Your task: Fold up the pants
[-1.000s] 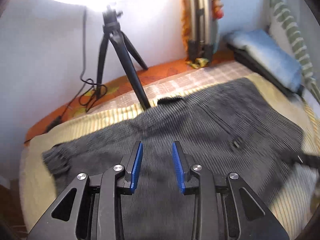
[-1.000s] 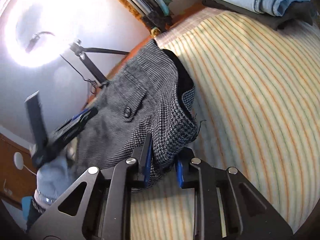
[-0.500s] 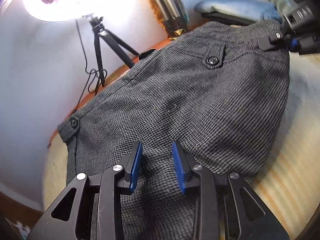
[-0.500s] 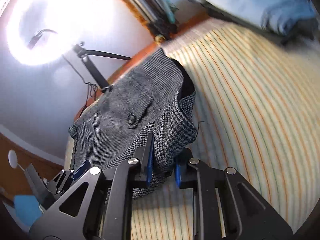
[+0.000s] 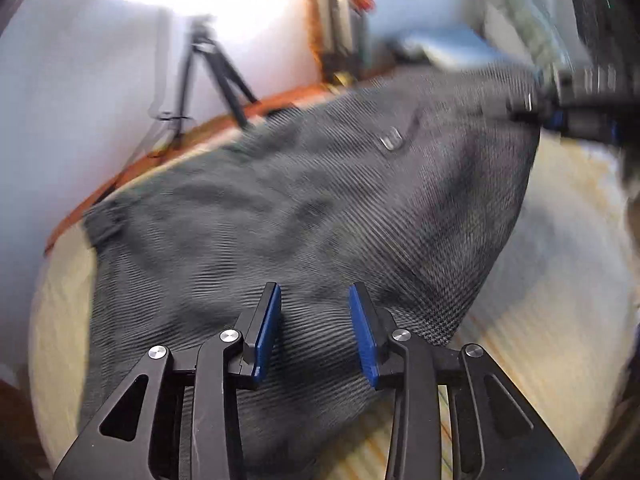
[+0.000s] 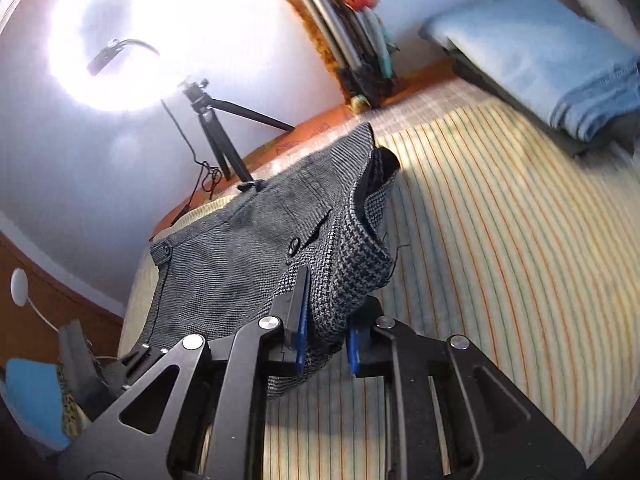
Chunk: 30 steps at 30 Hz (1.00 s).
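Observation:
The dark grey checked pants lie spread over the striped bed cover, with the waistband corner lifted at the right. My left gripper is open, its blue pads just above the cloth near its lower edge. My right gripper is shut on the waistband corner of the pants and holds it off the bed; it also shows at the right edge of the left wrist view. A buttoned back pocket faces up.
A ring light on a black tripod stands at the far bed edge by the wall. Folded blue jeans lie on a dark stack at the far right. The striped bed cover stretches right of the pants.
The right gripper has carried the waistband corner along, so the pants lie flatter and wider. The left gripper stayed open and shifted over the cloth; its view is motion-blurred.

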Each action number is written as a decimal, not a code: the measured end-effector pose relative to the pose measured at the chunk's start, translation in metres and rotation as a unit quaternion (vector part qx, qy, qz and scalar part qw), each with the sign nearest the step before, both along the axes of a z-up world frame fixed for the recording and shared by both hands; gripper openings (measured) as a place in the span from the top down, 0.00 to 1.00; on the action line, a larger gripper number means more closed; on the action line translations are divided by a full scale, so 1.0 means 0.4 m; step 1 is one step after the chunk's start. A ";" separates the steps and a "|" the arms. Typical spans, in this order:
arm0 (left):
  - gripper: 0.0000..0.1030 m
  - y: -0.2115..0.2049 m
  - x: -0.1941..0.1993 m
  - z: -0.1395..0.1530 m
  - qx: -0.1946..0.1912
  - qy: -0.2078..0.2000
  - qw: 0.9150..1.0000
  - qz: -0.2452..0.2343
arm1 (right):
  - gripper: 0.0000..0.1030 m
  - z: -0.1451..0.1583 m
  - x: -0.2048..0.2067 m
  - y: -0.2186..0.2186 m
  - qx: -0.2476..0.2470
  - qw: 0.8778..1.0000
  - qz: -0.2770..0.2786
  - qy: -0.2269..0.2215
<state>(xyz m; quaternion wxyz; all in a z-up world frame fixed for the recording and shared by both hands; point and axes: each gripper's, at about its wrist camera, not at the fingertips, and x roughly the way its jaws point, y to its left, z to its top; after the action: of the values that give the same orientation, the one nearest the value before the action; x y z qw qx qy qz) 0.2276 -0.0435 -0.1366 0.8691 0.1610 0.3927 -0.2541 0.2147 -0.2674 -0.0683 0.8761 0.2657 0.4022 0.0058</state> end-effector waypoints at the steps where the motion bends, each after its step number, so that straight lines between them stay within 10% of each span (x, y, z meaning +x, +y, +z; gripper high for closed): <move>1: 0.67 0.033 0.001 0.027 -0.014 0.005 1.000 0.011 | 0.85 0.013 0.002 0.005 -0.002 1.000 0.005 -0.003; 8: 0.66 0.332 -0.029 0.184 -0.081 -0.015 0.990 0.118 | 0.85 0.106 0.015 0.091 -0.051 0.997 0.055 -0.030; 18: 0.66 0.705 -0.100 0.246 -0.134 -0.046 0.952 0.272 | 0.86 0.206 0.048 0.299 -0.121 0.980 0.144 -0.064; 30: 0.66 0.776 -0.140 0.232 -0.161 -0.043 0.943 0.288 | 0.87 0.089 0.114 0.735 -0.195 0.926 0.319 -0.040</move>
<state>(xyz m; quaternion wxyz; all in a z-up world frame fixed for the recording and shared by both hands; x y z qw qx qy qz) 0.1716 0.2670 -0.0437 0.9356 -0.0901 0.3382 -0.0458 0.2604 0.0264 -0.0326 0.8778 -0.0535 0.4235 0.2172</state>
